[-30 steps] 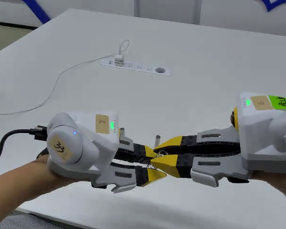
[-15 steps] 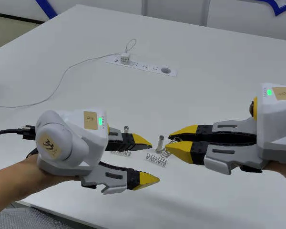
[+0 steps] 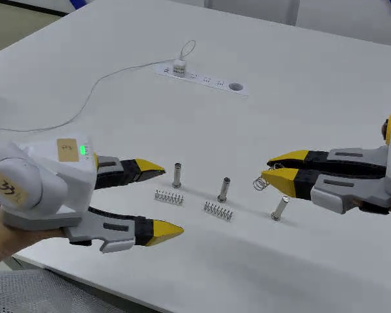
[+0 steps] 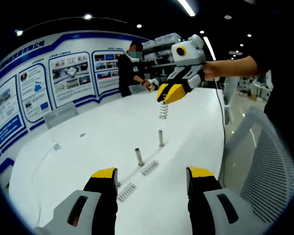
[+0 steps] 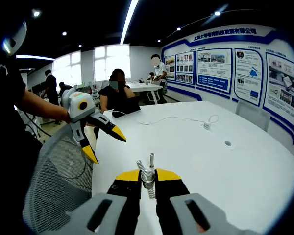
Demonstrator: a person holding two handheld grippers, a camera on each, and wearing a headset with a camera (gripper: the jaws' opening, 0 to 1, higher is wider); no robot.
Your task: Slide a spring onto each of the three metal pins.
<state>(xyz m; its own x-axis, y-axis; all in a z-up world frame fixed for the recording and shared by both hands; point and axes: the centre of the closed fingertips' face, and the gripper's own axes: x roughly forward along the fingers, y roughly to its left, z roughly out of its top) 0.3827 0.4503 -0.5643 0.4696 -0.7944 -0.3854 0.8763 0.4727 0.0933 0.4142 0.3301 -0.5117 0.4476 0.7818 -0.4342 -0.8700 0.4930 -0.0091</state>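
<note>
Three short metal pins stand on the white table: one (image 3: 177,175), one (image 3: 224,189), and a third (image 3: 279,208) that looks tilted. Two springs (image 3: 169,197) (image 3: 217,210) lie flat in front of them. My right gripper (image 3: 266,169) is shut on a third spring (image 3: 260,184), held in the air right of the middle pin; the spring (image 5: 147,177) sits between its tips, with a pin (image 5: 151,160) beyond. My left gripper (image 3: 173,199) is open and empty, left of the pins. From it I see two pins (image 4: 139,156) (image 4: 160,137) and the held spring (image 4: 163,111).
A white power strip (image 3: 199,77) with a plug and a thin cable (image 3: 85,104) lies at the back of the table. The table's near edge (image 3: 202,297) runs close below the grippers. A mesh chair (image 5: 59,181) and several people are beyond the table.
The two grippers have drawn apart, left to the left and right to the right. The left gripper has opened. The right one has carried the spring away from the pins.
</note>
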